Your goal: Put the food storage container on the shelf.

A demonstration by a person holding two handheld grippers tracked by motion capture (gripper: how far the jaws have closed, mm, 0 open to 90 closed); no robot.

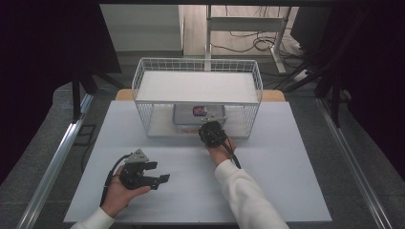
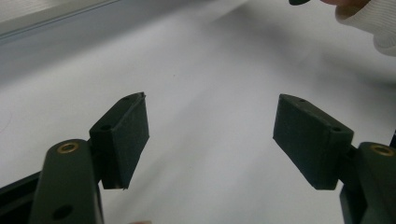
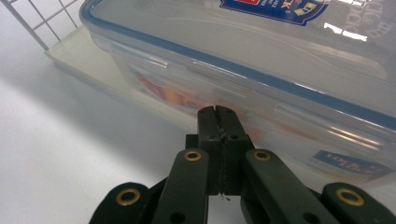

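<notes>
Lying flat on the wire rack's lower shelf, the lidded plastic container is running its long side across the right gripper, whose clenched, empty jaws are meeting its front wall. Its label print is too blurred to read. The left gripper is resting released, well apart, pointing sideways.

Past your right gripper, the box ran off the picture's top and right edges, and its label was cut at the top. What lay inside it was a red-orange blur. Beyond your left gripper, your sleeve was clipped by the corner.
</notes>
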